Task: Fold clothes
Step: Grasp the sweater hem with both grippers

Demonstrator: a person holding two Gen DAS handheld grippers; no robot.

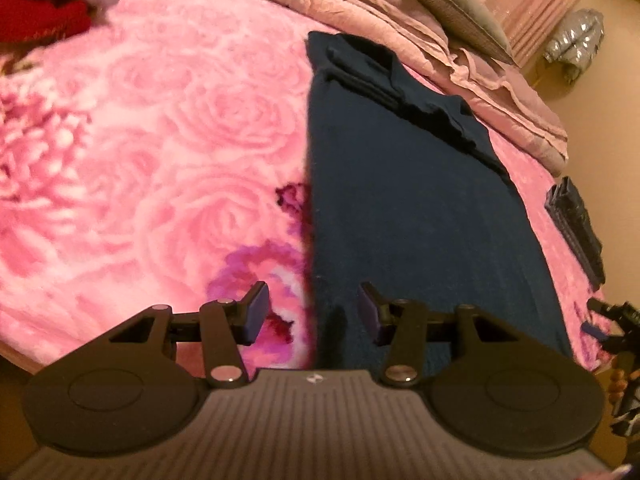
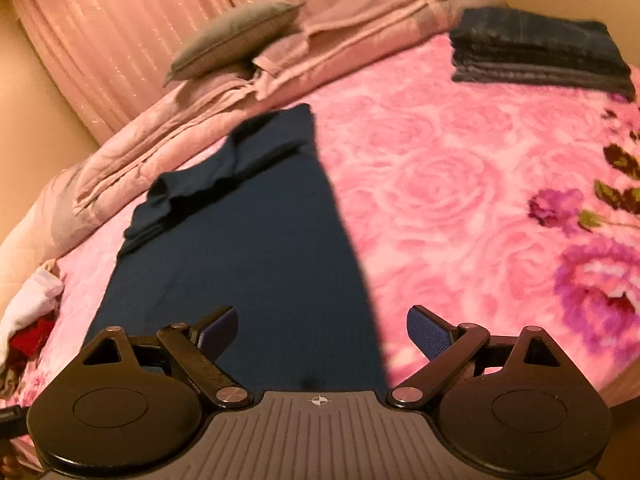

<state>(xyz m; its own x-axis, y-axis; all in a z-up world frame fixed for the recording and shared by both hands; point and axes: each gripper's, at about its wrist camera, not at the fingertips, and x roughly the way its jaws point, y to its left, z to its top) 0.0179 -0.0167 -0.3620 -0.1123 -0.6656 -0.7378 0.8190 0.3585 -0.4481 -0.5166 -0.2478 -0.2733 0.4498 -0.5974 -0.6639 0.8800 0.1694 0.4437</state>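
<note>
A dark navy garment (image 1: pixel 408 208) lies flat on the pink rose blanket (image 1: pixel 160 140), folded lengthwise into a long strip, with a sleeve folded over its far end. My left gripper (image 1: pixel 314 314) is open and empty, just above the garment's near left edge. In the right wrist view the same garment (image 2: pixel 256 240) runs away from me. My right gripper (image 2: pixel 322 334) is open and empty above its near right corner.
A stack of folded dark clothes (image 2: pixel 536 52) sits at the far right of the bed. Red and white clothes (image 1: pixel 52 4) lie at the far left. A mauve quilt (image 2: pixel 240 92) and grey pillow (image 2: pixel 236 36) lie along the far edge.
</note>
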